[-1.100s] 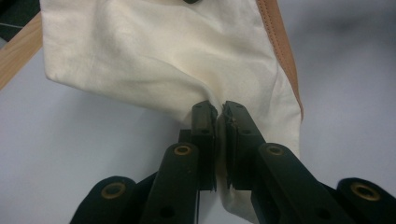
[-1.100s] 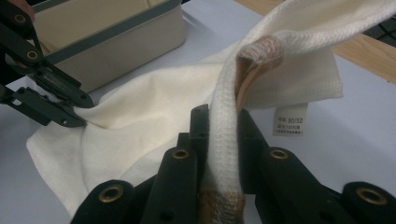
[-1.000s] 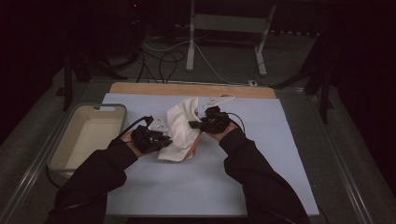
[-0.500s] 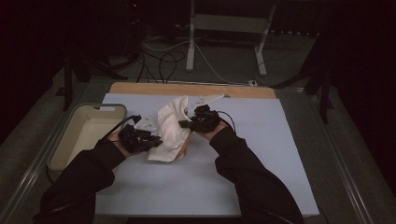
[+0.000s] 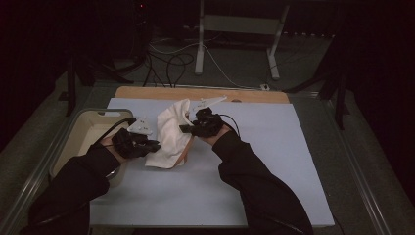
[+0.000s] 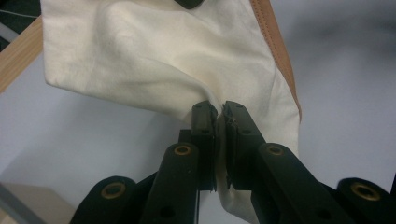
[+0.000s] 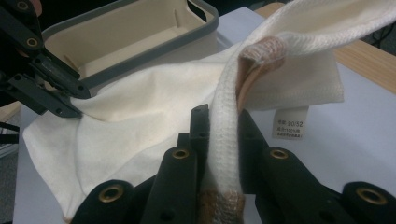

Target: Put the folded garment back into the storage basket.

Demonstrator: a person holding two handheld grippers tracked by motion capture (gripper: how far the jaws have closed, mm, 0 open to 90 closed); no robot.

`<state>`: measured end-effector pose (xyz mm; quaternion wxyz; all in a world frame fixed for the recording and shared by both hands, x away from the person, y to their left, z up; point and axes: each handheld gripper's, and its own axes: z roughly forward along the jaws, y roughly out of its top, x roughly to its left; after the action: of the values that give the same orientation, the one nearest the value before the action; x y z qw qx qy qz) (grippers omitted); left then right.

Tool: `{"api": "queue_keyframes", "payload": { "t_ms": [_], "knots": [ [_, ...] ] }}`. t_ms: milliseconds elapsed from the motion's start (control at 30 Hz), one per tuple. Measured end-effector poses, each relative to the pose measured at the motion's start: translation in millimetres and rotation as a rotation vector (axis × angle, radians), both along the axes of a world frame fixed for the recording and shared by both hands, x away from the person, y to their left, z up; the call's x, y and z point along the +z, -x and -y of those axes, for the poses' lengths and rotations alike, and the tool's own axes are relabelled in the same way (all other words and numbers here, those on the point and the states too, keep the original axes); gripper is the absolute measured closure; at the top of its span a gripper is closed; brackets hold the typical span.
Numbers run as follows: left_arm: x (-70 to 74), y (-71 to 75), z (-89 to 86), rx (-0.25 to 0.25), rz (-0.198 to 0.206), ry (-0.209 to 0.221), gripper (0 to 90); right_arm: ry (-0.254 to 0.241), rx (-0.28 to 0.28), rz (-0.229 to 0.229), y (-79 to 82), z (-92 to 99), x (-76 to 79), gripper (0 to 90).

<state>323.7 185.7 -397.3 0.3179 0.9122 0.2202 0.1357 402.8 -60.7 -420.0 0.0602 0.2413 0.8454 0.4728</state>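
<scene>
The cream garment (image 5: 171, 134) with a tan trim hangs lifted over the blue mat (image 5: 264, 161), near its far-left corner. The left gripper (image 6: 218, 114) is clenched on a fold of its cloth; the right gripper (image 7: 224, 121) is clenched on its ribbed band, beside a small label (image 7: 289, 122). A beige tub (image 5: 80, 134) sits just beyond the mat's left edge.

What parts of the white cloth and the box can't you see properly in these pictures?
- White garment: its full shape, high view; bunched and partly behind the right hand-held gripper.
- Label: small print too tiny to read, right gripper view.
- Tray: near end hidden by the left sleeve, high view.
- Garment's lower edge: behind the left hand-held gripper, left gripper view.
</scene>
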Motion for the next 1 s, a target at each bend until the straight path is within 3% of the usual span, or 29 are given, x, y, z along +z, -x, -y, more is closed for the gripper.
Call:
{"api": "queue_keyframes", "payload": {
  "t_ms": [367,1000],
  "knots": [
    [6.7,2.7,-13.3,0.023,0.004,-0.013,85.0,-0.005,0.015,0.006,0.0,-15.0,4.9,81.9],
    [29.8,13.4,-48.2,0.078,0.029,-0.026,85.0,-0.041,0.048,0.034,3.1,-53.3,27.9,81.9]
  ]
}}
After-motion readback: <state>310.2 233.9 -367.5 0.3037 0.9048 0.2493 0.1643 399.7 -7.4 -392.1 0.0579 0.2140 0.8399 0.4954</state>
